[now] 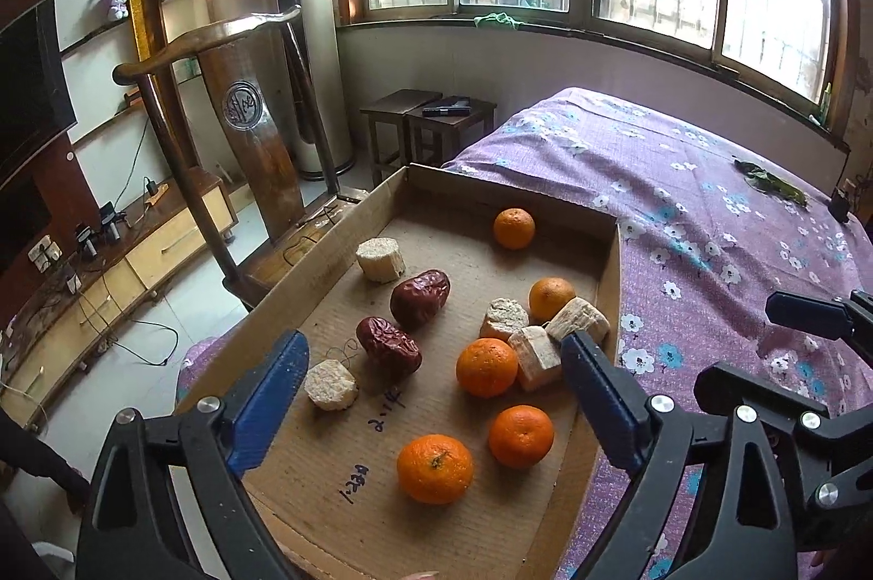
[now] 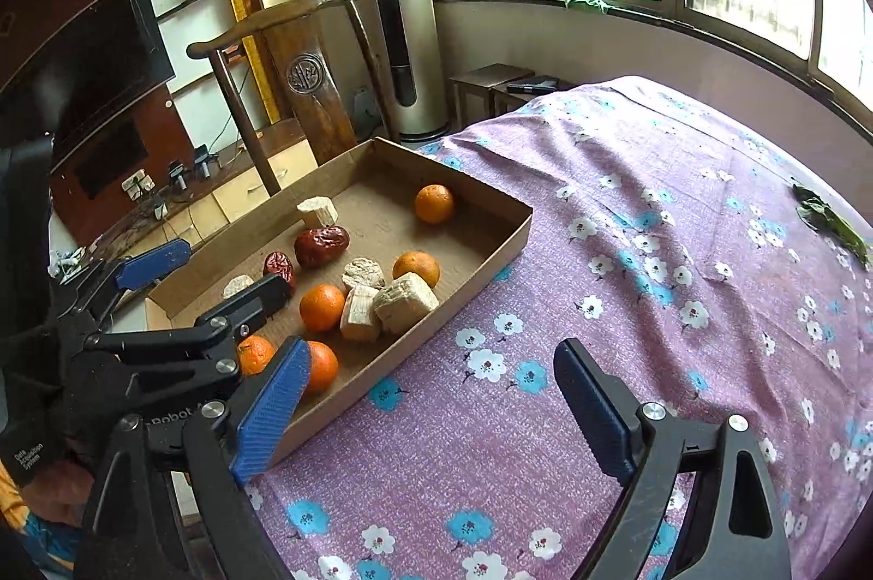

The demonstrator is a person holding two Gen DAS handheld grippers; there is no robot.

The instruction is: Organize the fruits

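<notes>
A shallow cardboard tray [image 1: 349, 225] lies on a purple flowered bedspread [image 1: 682, 220]. It holds several oranges [image 1: 435, 468], two wrinkled red dates [image 1: 420, 298] and several pale fibrous chunks [image 1: 537, 356]. My left gripper [image 1: 436, 342] hangs open over the near half of the tray with nothing gripped; the fruit shows below the gap. In the right wrist view, the left gripper [image 2: 237, 264] stands above the tray's [image 2: 480, 274] near corner. My right gripper [image 2: 431, 348] is open and empty over the bedspread [image 2: 627, 252], just right of the tray; it also shows in the left wrist view [image 1: 736, 340].
A wooden chair [image 1: 256, 116] stands against the tray's far left side. Two dark stools [image 1: 431, 127] and a tall air conditioner [image 1: 311, 34] stand beyond. A green leaf [image 2: 829, 220] lies far right on the bed. The tray's left edge overhangs the floor.
</notes>
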